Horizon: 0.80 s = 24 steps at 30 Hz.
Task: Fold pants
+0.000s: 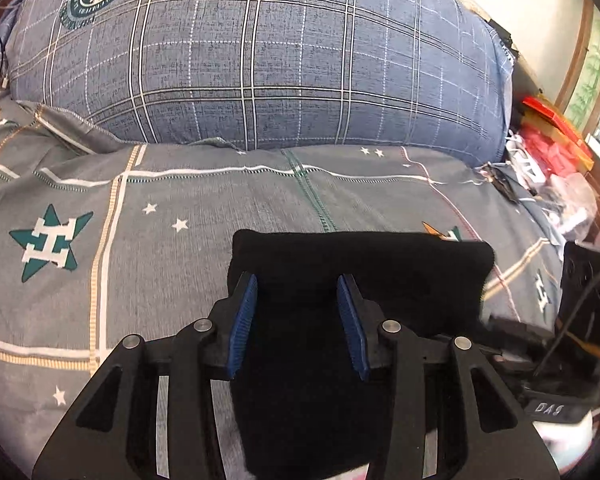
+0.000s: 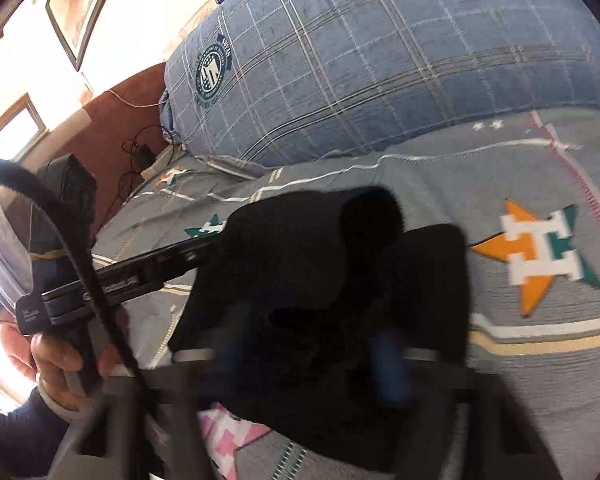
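Judging from the compact black fabric pants (image 1: 364, 264) lying folded on the grey star-printed bedsheet (image 1: 160, 280) at lower centre, folding is taken as nearly done, left gripper (image 1: 298, 312) partly open above them, right gripper's (image 2: 316, 356) state blurred.

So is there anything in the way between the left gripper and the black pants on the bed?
Nothing visible. The left gripper is right over the folded black pants, its blue pads apart with only the dark fabric behind them. The bedsheet around the pants is bare.
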### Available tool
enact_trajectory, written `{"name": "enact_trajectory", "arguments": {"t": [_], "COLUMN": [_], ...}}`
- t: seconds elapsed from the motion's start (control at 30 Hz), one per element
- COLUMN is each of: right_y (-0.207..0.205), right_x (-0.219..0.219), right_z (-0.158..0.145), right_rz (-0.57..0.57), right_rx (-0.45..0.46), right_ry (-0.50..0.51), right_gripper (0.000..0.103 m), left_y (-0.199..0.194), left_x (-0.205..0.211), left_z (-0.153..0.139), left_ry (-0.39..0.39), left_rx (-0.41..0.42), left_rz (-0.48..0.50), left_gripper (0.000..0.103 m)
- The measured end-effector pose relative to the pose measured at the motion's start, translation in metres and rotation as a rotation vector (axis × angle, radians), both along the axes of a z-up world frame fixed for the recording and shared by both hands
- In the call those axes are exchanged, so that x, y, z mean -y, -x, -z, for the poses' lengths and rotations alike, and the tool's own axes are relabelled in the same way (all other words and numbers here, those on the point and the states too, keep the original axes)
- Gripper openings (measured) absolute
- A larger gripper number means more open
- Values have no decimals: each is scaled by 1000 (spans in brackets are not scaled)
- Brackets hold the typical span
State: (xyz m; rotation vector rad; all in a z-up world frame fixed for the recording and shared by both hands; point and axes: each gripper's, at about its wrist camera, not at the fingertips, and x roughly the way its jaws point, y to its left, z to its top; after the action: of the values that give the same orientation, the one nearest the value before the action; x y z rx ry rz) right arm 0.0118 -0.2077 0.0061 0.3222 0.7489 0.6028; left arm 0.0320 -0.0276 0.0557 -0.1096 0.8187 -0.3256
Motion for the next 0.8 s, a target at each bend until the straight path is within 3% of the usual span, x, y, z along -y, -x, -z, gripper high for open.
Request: {"name": "enact_trajectory", "arguments": {"t": [0.13,0.3,0.43,0.53,0.67,0.8], "right_y": [7,21,15,13,15,21], "right_x": [5,24,28,31,29,25], "right_z": [-5,-32,-21,1,7,-4], "right_rz": [-22,-10,51,77,101,110], "right_rx": [48,127,63,4,25,53], "right_ry": [-53,-85,30,52,64,161], "right_gripper": [21,18,17,18,19,26], "left_y": [0,13,14,15,19,20], "left_x": [-6,-3,16,29,39,39], "left_z": [-3,-21,-9,5,10,13], "left_ry": [33,100,54,-16,-85,-93], "left_rx": [14,69,47,52,86,90], "left_rz": [15,73,106,104,105,96], "left_gripper": [42,42,43,43,47,47]}}
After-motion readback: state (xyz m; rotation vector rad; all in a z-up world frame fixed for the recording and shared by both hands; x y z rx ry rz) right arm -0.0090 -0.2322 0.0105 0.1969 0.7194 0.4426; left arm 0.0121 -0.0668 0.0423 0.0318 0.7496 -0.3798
